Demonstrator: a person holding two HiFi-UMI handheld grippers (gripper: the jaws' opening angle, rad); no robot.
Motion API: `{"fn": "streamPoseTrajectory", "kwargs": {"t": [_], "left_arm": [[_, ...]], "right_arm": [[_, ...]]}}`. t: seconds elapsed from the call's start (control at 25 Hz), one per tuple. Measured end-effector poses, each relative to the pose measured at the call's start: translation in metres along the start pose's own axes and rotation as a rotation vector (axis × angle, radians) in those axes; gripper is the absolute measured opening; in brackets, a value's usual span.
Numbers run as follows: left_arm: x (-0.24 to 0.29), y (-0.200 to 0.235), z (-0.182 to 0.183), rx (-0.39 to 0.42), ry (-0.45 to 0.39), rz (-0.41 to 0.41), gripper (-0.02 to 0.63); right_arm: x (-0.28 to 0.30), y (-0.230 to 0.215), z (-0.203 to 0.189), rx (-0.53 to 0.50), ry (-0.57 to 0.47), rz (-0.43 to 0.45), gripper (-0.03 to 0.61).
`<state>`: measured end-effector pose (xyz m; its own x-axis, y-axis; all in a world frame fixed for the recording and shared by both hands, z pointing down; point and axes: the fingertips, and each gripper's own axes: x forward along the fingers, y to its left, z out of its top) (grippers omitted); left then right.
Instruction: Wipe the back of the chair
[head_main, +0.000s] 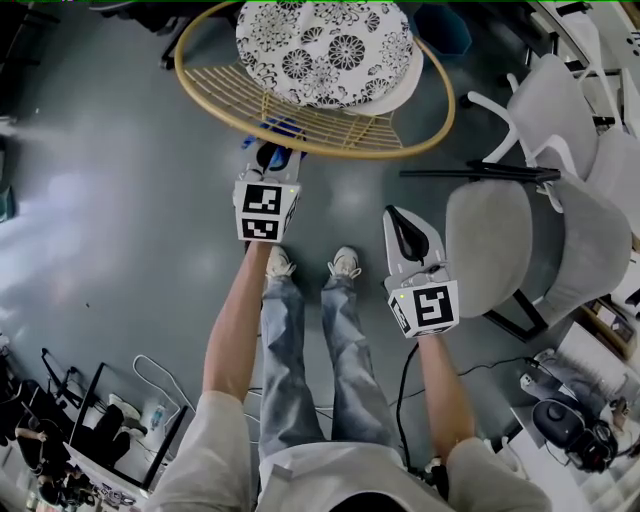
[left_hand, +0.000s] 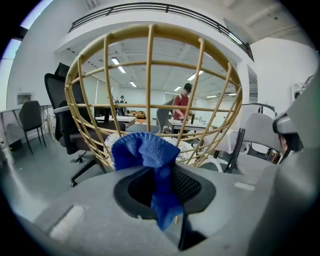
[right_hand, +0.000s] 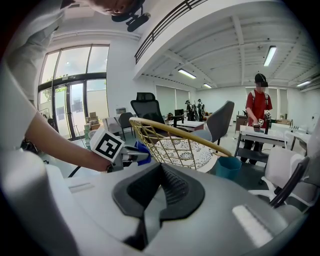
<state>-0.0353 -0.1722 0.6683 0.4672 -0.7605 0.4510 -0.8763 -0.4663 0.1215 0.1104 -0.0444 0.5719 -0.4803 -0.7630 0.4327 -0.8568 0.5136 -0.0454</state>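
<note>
Wiping cloth: one, blue knit, pinched in left gripper jaws.
Chair: one, gold lattice back, just ahead of those jaws.
Right gripper: jaws pressed together, empty.

My left tool is just before the chair back, with a cloth between its jaws. A cushion lies on the seat beyond. My right tool hangs to the right, beside an office chair.
</note>
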Motion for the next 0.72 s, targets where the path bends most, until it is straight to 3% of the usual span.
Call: {"fn": "streamPoseTrajectory", "kwargs": {"t": [0.4,0.72], "left_arm": [[-0.075,-0.032,-0.005,0.028,-0.037,0.033,0.077],[-0.091,-0.049,0.028,0.037,-0.106,0.040,0.077]], "right_arm": [[-0.008,0.009,0.000,0.007,-0.006,-0.003,0.000],[-0.015,0.008,-0.003,0.005,-0.002,-0.007,0.000]]}}
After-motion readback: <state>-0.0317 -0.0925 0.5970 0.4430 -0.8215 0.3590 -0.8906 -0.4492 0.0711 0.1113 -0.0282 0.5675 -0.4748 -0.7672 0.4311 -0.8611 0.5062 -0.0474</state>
